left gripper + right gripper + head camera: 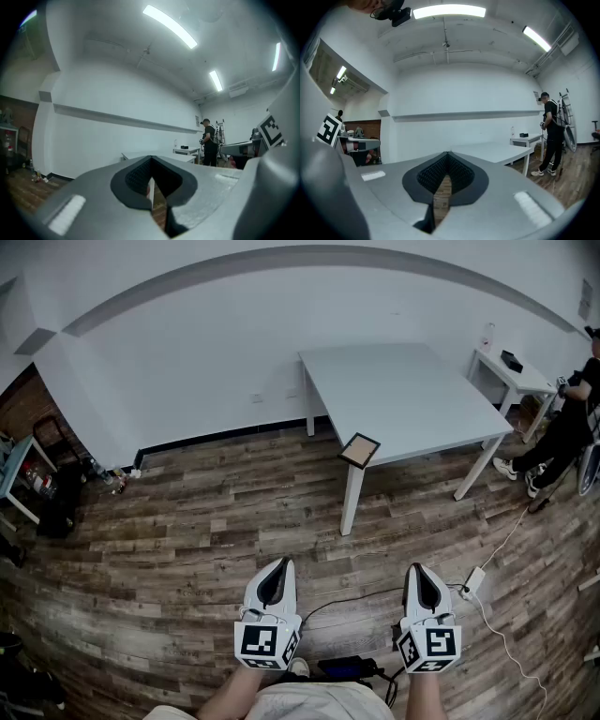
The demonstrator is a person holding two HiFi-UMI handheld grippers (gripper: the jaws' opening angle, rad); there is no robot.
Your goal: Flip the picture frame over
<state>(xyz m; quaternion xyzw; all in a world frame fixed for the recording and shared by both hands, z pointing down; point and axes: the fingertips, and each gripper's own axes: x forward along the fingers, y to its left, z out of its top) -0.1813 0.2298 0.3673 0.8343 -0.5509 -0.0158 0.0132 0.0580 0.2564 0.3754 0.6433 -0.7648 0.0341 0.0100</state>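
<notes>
The picture frame [359,450], flat at the table's [403,395] near corner mid-picture, looks light, stiff, likely fragile; pinch one edge; left gripper [279,566] and right gripper [416,569] both clenched, empty.

There are two grippers, the left gripper [279,566] and the right gripper [419,570]. There is one picture frame [359,450]. There are two white tables, one big table [394,399] and one small table [511,379]. The small table has one black box [511,361] and one bottle [487,337] on it. There is one person in black [567,427]. One white power strip [472,578] lies on the floor. The left gripper view shows three long ceiling lights [169,26] [215,80] [275,56].
</notes>
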